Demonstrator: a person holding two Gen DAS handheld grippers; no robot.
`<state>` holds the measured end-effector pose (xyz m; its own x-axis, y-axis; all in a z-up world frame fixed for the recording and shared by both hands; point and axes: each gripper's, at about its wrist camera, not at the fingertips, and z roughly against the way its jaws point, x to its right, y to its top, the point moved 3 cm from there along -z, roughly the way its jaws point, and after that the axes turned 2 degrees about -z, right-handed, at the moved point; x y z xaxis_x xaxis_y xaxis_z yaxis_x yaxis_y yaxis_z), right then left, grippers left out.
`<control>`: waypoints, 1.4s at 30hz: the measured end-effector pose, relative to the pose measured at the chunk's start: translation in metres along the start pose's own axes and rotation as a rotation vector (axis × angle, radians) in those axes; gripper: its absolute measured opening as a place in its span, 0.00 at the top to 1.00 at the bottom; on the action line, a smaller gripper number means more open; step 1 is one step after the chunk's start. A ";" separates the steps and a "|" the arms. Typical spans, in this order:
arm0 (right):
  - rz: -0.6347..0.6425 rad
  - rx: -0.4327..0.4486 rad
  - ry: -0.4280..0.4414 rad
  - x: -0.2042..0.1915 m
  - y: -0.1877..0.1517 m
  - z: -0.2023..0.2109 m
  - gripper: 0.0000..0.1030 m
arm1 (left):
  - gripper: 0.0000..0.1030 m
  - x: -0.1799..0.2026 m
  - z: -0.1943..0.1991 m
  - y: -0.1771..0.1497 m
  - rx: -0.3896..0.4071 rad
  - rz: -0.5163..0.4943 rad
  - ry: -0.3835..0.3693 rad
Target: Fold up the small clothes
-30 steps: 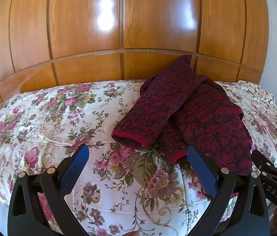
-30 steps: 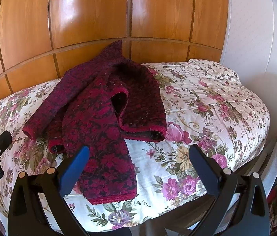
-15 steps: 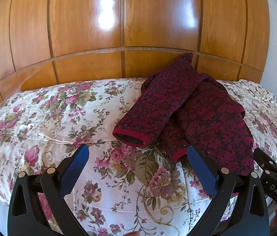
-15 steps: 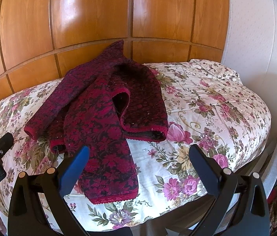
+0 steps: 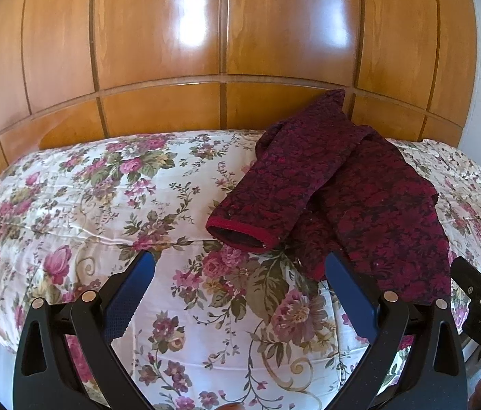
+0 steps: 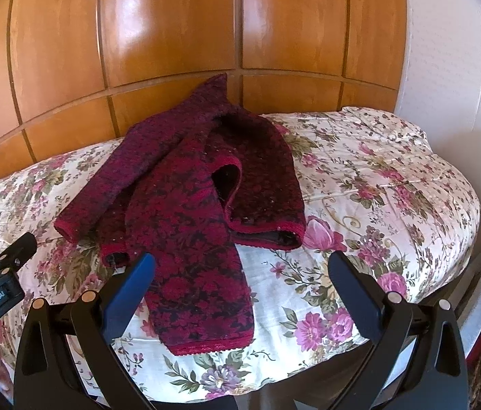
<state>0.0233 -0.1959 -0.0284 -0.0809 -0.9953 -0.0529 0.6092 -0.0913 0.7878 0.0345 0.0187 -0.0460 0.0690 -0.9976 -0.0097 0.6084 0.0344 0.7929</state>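
Tongs point(image 5: 240, 283) point(image 6: 240, 283) wide apart — empty

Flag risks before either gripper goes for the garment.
1. The maroon garment lies bunched, sleeves overlapping the body; jaws could pinch two layers at once.
2. The floral bedspread is soft and wrinkled; jaws may catch it with the hem.
3. The left gripper and right gripper, both open, sit close together and could collide.

You are in a home bedroom | a bed with a floral quilt point(image 5: 103, 205) fills the lower frame | glossy wooden wardrobe doors point(image 5: 158, 34) span the top | white wall point(image 6: 445, 51) at upper right.
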 end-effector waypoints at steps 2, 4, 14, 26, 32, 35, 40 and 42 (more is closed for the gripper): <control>0.005 0.004 0.004 -0.002 0.000 0.001 0.02 | 0.04 0.000 0.000 0.000 0.000 0.001 -0.002; 0.008 0.007 0.007 -0.003 0.000 0.001 0.02 | 0.04 -0.001 0.000 0.001 0.003 -0.001 -0.001; 0.010 0.006 0.010 -0.003 0.000 0.002 0.02 | 0.04 0.001 0.002 0.003 0.007 -0.005 0.001; 0.011 0.007 0.010 -0.004 0.000 0.003 0.02 | 0.04 0.000 0.003 0.004 0.007 0.001 0.001; 0.020 0.009 0.024 -0.007 0.001 0.001 0.02 | 0.04 -0.006 -0.001 0.003 -0.002 0.005 0.002; 0.021 0.007 0.062 -0.010 0.005 0.001 0.02 | 0.04 -0.010 -0.007 0.002 -0.018 0.008 -0.004; 0.028 -0.009 0.242 -0.033 0.030 -0.005 0.05 | 0.04 -0.038 -0.018 0.000 -0.027 0.041 -0.030; 0.032 -0.040 0.330 -0.050 0.040 -0.013 0.19 | 0.04 -0.059 -0.022 -0.001 -0.035 0.085 -0.013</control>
<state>0.0620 -0.1504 -0.0025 0.1948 -0.9536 -0.2295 0.6381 -0.0545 0.7680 0.0474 0.0790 -0.0599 0.1118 -0.9916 0.0647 0.6279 0.1209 0.7688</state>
